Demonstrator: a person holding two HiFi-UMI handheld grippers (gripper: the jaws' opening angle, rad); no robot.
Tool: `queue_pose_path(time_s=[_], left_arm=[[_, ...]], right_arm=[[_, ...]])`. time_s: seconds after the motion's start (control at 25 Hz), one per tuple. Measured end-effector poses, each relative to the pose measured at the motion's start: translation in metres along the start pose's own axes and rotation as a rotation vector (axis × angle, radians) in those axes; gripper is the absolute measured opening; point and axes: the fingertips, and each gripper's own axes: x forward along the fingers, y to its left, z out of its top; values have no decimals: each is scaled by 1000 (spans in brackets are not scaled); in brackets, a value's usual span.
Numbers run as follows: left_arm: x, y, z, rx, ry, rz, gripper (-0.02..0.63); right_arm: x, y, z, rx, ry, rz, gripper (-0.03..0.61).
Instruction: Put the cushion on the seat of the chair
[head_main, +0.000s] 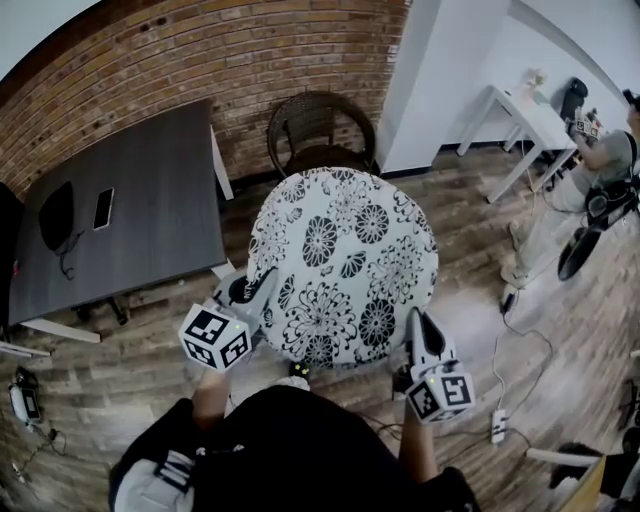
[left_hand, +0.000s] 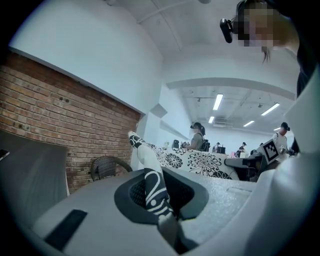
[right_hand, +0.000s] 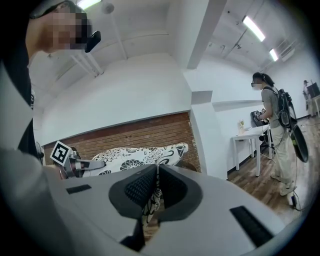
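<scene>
A round white cushion (head_main: 345, 262) with black flower print is held flat in the air between both grippers, in front of a dark wicker chair (head_main: 318, 128) by the brick wall. My left gripper (head_main: 262, 290) is shut on the cushion's left rim; the fabric (left_hand: 152, 185) is pinched between its pads. My right gripper (head_main: 416, 325) is shut on the near right rim, with cloth (right_hand: 151, 202) squeezed in its jaws. The chair's seat is mostly hidden behind the cushion in the head view. In the right gripper view the cushion (right_hand: 135, 155) stretches left toward the other gripper.
A dark grey table (head_main: 130, 205) with a phone (head_main: 102, 208) and a black pouch (head_main: 56, 216) stands left of the chair. A white pillar (head_main: 430, 80) rises to the right of it. A white table (head_main: 525, 115) and a person (head_main: 590, 190) are at far right. Cables (head_main: 505, 370) lie on the wood floor.
</scene>
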Motion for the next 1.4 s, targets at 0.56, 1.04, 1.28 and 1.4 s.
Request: queue_pose_path(time_s=[0.56, 1.04, 1.28, 1.4], left_arm=[[4, 7, 0, -34, -11, -106, 14], [-2, -2, 6, 14, -54, -70, 14], [-7, -6, -2, 1, -63, -12, 14], [-7, -8, -5, 14, -61, 18, 14]], right_arm=[[-14, 18, 5, -37, -11, -110, 12], [-11, 13, 2, -19, -72, -52, 12], [-6, 1, -3, -3, -84, 3, 12], [-3, -10, -7, 7, -77, 20, 12]])
